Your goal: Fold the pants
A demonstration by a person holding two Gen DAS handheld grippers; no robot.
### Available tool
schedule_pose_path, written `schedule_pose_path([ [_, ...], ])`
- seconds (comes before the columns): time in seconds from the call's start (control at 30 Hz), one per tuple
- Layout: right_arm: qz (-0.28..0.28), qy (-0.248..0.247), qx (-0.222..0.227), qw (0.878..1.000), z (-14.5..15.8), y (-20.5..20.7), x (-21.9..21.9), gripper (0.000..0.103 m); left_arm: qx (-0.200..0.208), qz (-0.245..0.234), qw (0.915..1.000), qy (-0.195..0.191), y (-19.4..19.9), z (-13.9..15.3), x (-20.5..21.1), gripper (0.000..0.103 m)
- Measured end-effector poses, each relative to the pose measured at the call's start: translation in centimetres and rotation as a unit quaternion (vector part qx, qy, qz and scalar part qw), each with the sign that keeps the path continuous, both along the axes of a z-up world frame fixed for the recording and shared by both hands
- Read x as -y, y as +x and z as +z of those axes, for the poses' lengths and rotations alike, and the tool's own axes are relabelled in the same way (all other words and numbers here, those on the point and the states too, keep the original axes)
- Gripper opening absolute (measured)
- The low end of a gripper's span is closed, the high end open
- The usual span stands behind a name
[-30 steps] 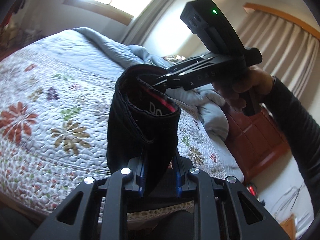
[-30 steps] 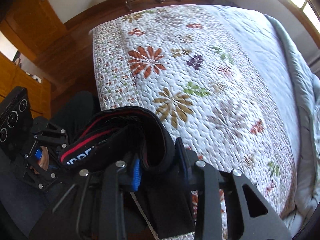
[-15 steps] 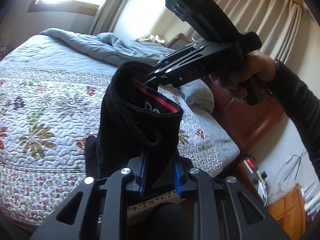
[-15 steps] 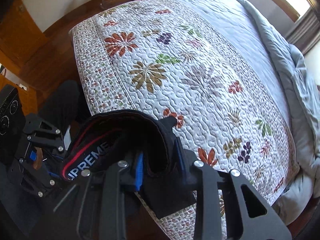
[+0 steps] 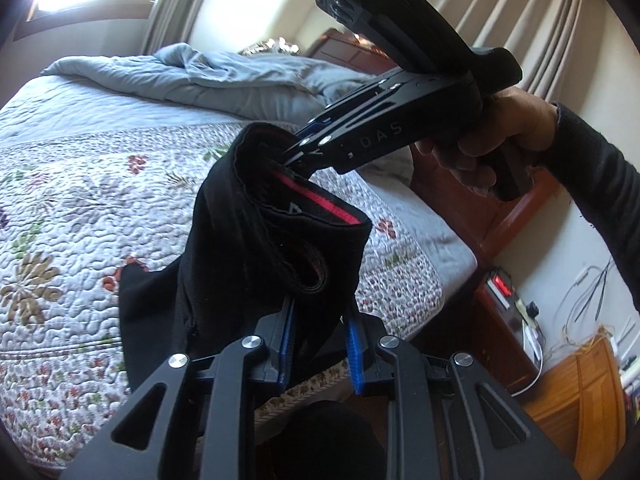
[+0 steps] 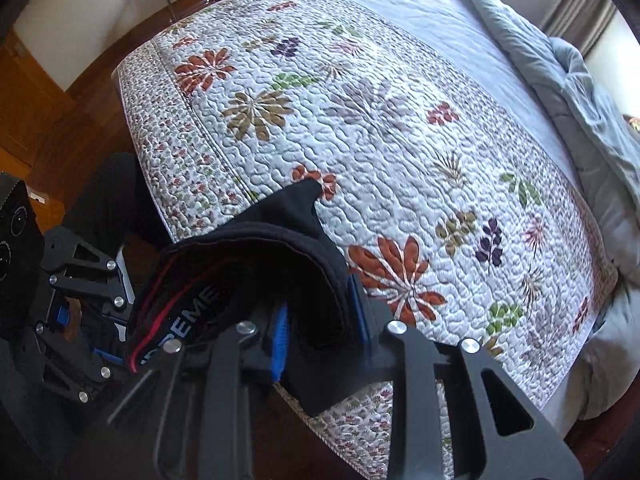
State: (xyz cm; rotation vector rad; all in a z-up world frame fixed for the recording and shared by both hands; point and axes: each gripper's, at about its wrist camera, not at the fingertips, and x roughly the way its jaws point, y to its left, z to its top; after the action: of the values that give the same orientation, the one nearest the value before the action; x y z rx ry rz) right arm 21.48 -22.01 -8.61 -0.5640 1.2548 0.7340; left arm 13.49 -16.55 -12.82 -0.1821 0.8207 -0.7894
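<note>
Sunlit curtains (image 5: 500, 12) and a wooden headboard back a bed (image 6: 400, 128) spread with a flowered quilt, a grey duvet (image 5: 224, 76) bunched toward its far end. We hold the black pants (image 5: 248, 248) up off the quilt by the waistband, one claw at each end of it. Our left claw (image 5: 320, 340) pinches the near fold of the band between its blue pads, cloth filling the gap. In the left view our right claw (image 5: 296, 156) comes in from above, its tips buried in the far edge of the band, gripped by our right hand (image 5: 492, 140) in a dark sleeve. Seen from the right claw's own camera (image 6: 320, 320), the pads press on a thick fold of the band, and a corner of cloth lies on the quilt just beyond.

White letters on the band read "PREME" in the right view; the start of the word is hidden. The right claw's body shows "DAS". A bedside clock (image 5: 502, 286) glows red, its digits unreadable. The legs of the pants hang out of sight below.
</note>
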Motion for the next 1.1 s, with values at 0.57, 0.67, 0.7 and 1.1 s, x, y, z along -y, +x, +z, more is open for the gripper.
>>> schedule_pose_path([
  [0.57, -0.083, 0.032, -0.052, 0.995, -9.4, -0.4, 10.4, 0.026, -0.063, -0.076, 0.9938, 0.05, 2.0, -7.1, 8.8, 0.022],
  [0.67, -0.099, 0.043, -0.062, 0.992, -11.0, -0.5, 11.8, 0.026, -0.075, -0.083, 0.9921, 0.056, 2.2, -8.4, 9.9, 0.022],
  [0.7, -0.106, 0.049, -0.065, 0.991, -11.5, -0.6, 12.4, 0.026, -0.079, -0.086, 0.9915, 0.057, 2.3, -8.7, 10.2, 0.022],
  [1.1, -0.326, 0.195, -0.116, 0.918, -15.9, -3.5, 22.0, 0.043, -0.14, -0.102, 0.9842, -0.038, 2.7, -9.6, 7.0, 0.064],
])
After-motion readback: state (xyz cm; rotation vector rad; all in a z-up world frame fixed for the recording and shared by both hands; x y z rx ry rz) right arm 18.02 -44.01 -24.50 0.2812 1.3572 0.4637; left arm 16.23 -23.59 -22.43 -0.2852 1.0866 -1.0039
